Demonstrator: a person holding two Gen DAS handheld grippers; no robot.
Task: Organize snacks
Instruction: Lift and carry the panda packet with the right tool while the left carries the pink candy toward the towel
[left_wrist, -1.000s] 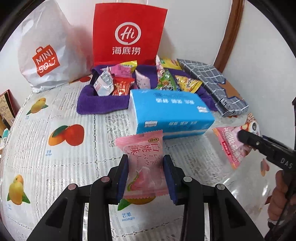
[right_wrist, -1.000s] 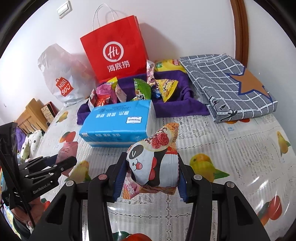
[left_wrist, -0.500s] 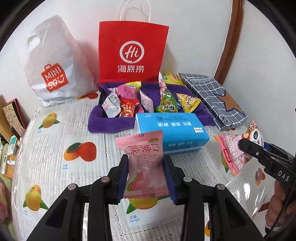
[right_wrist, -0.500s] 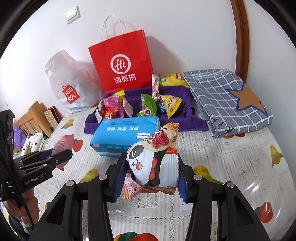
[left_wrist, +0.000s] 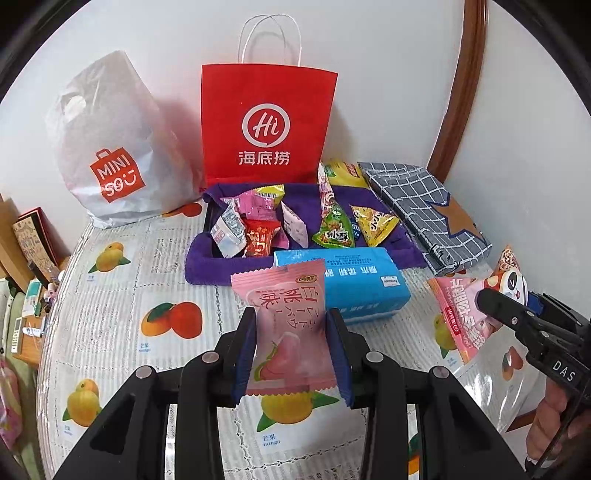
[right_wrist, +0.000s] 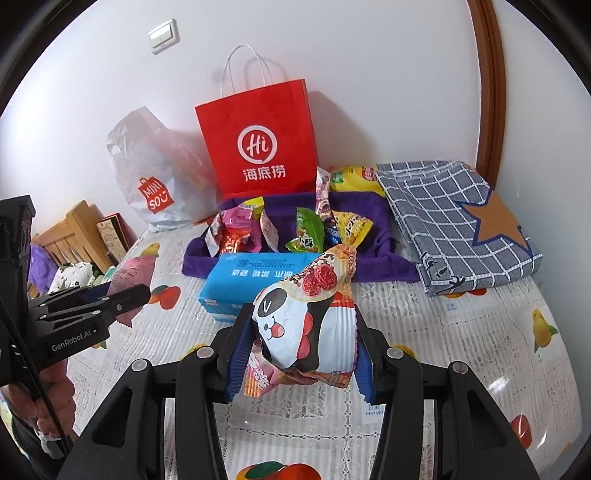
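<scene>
1. Left gripper (left_wrist: 291, 354): blue pads pinch the pink peach packet (left_wrist: 286, 325) on both sides; the packet stands upright between them, clear of the fruit-print table cover (left_wrist: 110, 314).
2. Right gripper (right_wrist: 297, 354): pads clamp the panda snack bag (right_wrist: 303, 321). A second pink wrapper is bunched under it, and the left wrist view shows it hanging beside the panda bag at 3 o'clock.
3. Change over the last second: both grippers have risen with their loads. In each view the blue tissue pack (left_wrist: 354, 284) and the purple cloth tray (left_wrist: 207, 266) now sit smaller and further up-frame, at 12 o'clock. Neither grip has changed.
4. Meaning for the task: both pickups appear complete and the step in hand is the carry.
5. Likely destination: the purple cloth tray, which already holds loose snacks (left_wrist: 258, 229) and lies directly behind the tissue pack, in front of the red paper bag (left_wrist: 266, 122). This is a judgement only.
6. Clearance note: the tissue pack lies between both grippers and the tray, so the loads need height to pass over it.
7. Risk: the lower wrapper in the right grip may slip, as its hold cannot be confirmed.
</scene>
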